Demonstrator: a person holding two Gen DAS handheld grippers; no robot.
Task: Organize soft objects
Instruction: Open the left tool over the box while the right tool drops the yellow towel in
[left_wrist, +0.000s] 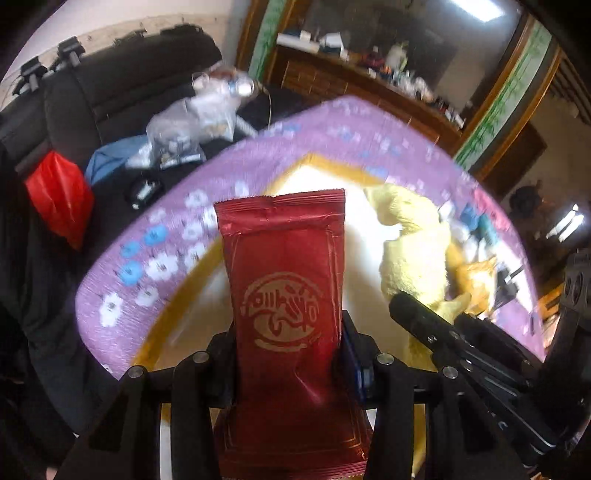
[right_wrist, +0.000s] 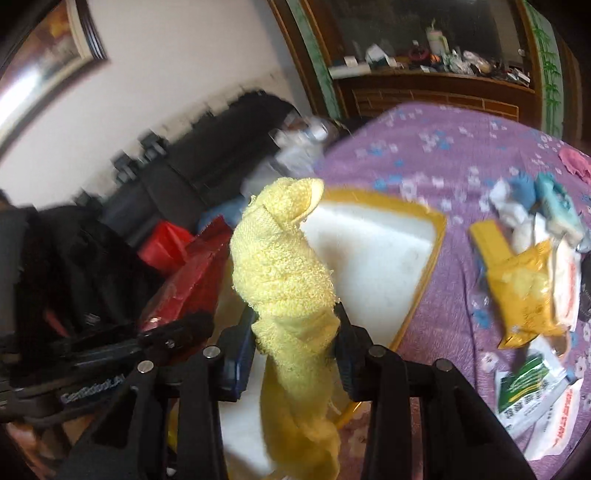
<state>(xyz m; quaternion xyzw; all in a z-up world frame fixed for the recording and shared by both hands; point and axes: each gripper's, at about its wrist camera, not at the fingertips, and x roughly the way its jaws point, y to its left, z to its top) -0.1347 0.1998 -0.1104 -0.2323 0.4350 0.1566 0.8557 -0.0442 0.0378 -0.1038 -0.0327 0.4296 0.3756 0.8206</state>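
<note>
Left tool (left_wrist: 291, 354): pinching red packet (left_wrist: 284, 280).
Right tool (right_wrist: 295, 347): pinching yellow towel (right_wrist: 284, 266).
Tray (right_wrist: 437, 236): bare.
Remaining: packets pile (right_wrist: 532, 273) on tabletop.

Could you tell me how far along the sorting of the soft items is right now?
Nothing looks put away yet: the yellow-rimmed tray shows bare. In hand: left gripper holds a red packet, right gripper a yellow towel. Left: the loose packets on the purple cloth.
</note>
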